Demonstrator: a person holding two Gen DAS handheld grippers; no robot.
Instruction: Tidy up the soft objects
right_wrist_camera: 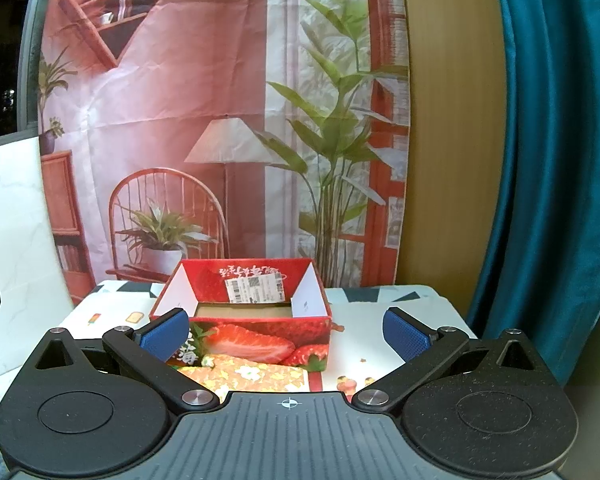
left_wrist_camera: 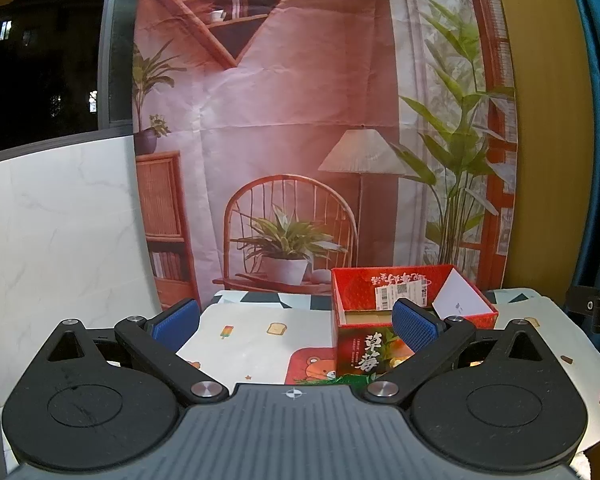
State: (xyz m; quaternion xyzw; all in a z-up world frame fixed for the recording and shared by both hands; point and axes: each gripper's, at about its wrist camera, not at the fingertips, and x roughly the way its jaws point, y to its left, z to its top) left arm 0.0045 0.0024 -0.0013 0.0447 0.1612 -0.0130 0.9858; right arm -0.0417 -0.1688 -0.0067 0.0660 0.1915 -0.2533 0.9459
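An open red strawberry box (left_wrist_camera: 404,292) stands on the table with its flaps up; it looks empty inside. It also shows in the right wrist view (right_wrist_camera: 256,320), straight ahead. A folded orange floral soft item (right_wrist_camera: 252,376) lies in front of the box, just below my right gripper. A red bear-print soft item (left_wrist_camera: 312,364) lies left of the box in the left wrist view. My left gripper (left_wrist_camera: 296,322) is open and empty, the box beside its right finger. My right gripper (right_wrist_camera: 286,334) is open and empty, facing the box.
The table wears a white cloth (left_wrist_camera: 252,332) with small cartoon prints. A printed room backdrop (left_wrist_camera: 300,120) hangs behind. A white marble-look panel (left_wrist_camera: 60,240) stands at the left. A teal curtain (right_wrist_camera: 560,160) hangs at the right.
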